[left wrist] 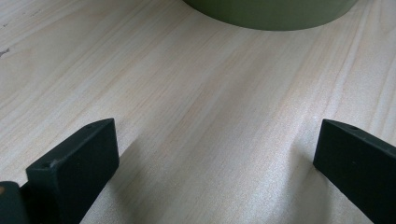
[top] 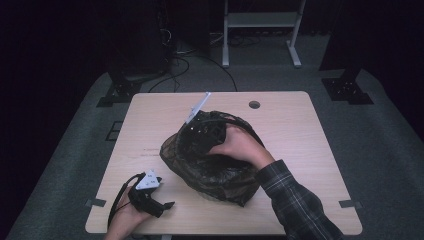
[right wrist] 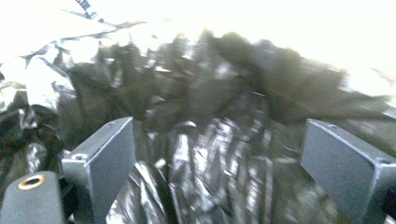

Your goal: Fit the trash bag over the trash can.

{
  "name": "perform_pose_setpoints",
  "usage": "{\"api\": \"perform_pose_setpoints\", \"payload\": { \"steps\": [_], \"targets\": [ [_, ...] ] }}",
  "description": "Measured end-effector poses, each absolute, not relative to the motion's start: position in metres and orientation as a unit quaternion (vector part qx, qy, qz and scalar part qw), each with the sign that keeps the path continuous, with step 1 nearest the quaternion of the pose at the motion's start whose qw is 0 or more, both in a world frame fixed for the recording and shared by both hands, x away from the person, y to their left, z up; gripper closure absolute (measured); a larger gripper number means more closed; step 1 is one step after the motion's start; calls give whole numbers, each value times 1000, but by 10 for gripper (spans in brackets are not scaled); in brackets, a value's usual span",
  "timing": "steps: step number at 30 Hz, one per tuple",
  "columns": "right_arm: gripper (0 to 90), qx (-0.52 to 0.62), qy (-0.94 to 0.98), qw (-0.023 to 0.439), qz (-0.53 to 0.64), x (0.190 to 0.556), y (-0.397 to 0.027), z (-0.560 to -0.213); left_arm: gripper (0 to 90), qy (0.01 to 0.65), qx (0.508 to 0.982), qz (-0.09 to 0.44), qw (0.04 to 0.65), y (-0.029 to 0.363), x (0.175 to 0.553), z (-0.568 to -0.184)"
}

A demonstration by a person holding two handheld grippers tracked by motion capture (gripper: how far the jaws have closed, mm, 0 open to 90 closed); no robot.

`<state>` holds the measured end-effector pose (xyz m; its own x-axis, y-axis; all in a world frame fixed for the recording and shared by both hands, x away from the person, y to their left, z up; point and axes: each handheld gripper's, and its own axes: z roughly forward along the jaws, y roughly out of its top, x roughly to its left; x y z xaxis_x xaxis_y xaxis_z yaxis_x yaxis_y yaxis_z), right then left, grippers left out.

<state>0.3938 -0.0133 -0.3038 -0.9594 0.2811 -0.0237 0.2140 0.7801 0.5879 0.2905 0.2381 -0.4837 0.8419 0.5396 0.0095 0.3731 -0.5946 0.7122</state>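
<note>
A crumpled black plastic bag lies in the middle of the wooden table, its mouth facing the far left. My right gripper reaches into that mouth, a hand around it and its grey plate sticking up. In the right gripper view the gripper is open, with shiny bag folds ahead of the jaws. My left gripper rests near the table's front left edge. It stands open over bare wood, and an olive green round object lies ahead of it.
A round cable hole sits near the table's far edge. On the carpet behind stand a white frame, black stand feet and loose cables.
</note>
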Motion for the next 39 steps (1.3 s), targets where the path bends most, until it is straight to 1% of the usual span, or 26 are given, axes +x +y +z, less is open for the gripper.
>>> {"api": "perform_pose_setpoints", "payload": {
  "steps": [7,9,12,17,23,39],
  "targets": [
    [100,173,939,85,286,407,-30,-306,0,257,886,113,369,238,291,-484],
    [100,176,940,84,281,409,-31,-308,0,257,886,113,369,238,291,-484],
    [100,173,939,89,283,406,-29,-307,0,257,886,113,369,238,291,-484],
    [100,165,928,88,323,394,-39,-291,0,255,886,112,370,238,291,-484],
    [101,167,913,79,364,384,-65,-275,0,254,887,111,370,238,291,-484],
    [100,203,880,103,418,349,-153,-257,0,247,889,108,371,240,292,-484]
  ]
}}
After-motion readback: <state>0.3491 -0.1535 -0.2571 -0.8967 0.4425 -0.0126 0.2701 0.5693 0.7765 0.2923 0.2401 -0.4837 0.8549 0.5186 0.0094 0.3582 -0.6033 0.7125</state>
